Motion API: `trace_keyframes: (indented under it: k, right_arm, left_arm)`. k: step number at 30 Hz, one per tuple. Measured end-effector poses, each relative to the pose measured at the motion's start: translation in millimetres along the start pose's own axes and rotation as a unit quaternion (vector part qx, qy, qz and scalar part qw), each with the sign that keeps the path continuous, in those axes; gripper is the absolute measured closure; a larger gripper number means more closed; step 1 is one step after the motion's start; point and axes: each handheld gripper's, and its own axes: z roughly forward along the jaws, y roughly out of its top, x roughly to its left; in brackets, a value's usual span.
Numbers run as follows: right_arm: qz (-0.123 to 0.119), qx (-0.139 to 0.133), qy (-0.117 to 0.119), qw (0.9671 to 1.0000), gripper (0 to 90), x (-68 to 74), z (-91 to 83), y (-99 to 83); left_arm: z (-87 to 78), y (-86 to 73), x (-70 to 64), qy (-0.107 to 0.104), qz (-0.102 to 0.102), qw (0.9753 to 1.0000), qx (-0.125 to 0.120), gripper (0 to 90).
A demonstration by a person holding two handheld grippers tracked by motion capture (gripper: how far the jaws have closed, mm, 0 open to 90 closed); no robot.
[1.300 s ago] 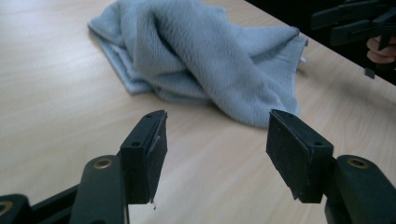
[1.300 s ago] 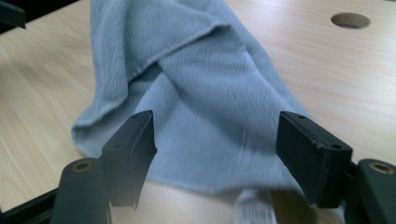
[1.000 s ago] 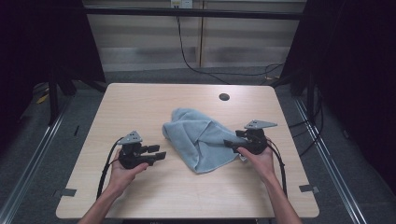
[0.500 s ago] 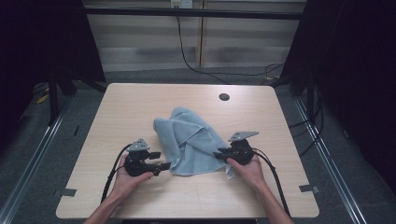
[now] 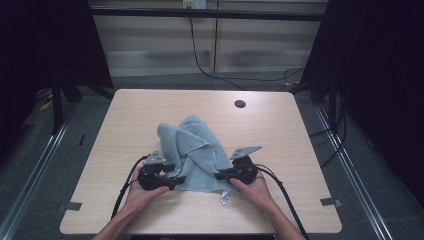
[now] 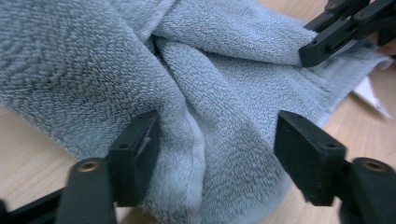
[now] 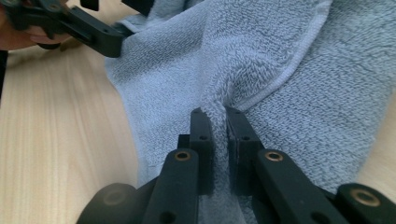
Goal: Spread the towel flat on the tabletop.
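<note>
A light blue-grey terry towel [image 5: 192, 150] lies crumpled in the middle of the wooden table [image 5: 140, 115]. My left gripper [image 5: 179, 179] is at the towel's near left edge. In the left gripper view its jaws [image 6: 215, 135] stand open around a bunched fold of towel [image 6: 205, 84]. My right gripper [image 5: 218, 175] is at the near right edge. In the right gripper view it [image 7: 218, 119] is shut on a pinched ridge of towel [image 7: 303, 79]. A white label [image 5: 226, 200] sticks out of the towel's near corner. The two grippers point toward each other, a short gap apart.
A dark round hole [image 5: 240, 104] sits in the table near its far edge. Bare tabletop lies left, right and beyond the towel. Cables run over the floor behind and to the right of the table [image 5: 320, 145]. Dark curtains stand on both sides.
Both grippers have moved toward the near edge and closer together. The towel has been dragged nearer and bunched up, with its label now showing.
</note>
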Motion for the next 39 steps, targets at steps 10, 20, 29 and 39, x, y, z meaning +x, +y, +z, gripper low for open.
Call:
trace_keyframes:
  k: [10,20,29,39]
  right_arm:
    - [0.000,-0.029,-0.009,0.9995,84.6,1.6,-7.6,5.7]
    - [0.007,-0.136,-0.046,0.9897,85.2,-10.8,-71.4,36.7]
    - [-0.022,-0.197,-0.080,0.9770,85.3,-5.4,-123.1,77.8]
    - [-0.023,-0.249,-0.136,0.9586,85.3,-9.5,-184.4,107.9]
  left_arm:
    - [-6.2,2.3,-0.9,0.015,0.023,0.9996,-0.005,78.9]
    - [-67.6,30.5,7.9,-0.006,-0.017,0.9893,-0.145,80.1]
    - [-122.6,64.2,14.2,0.005,-0.015,0.9753,-0.220,80.9]
    - [-172.8,94.9,26.0,0.018,-0.018,0.9561,-0.292,85.1]
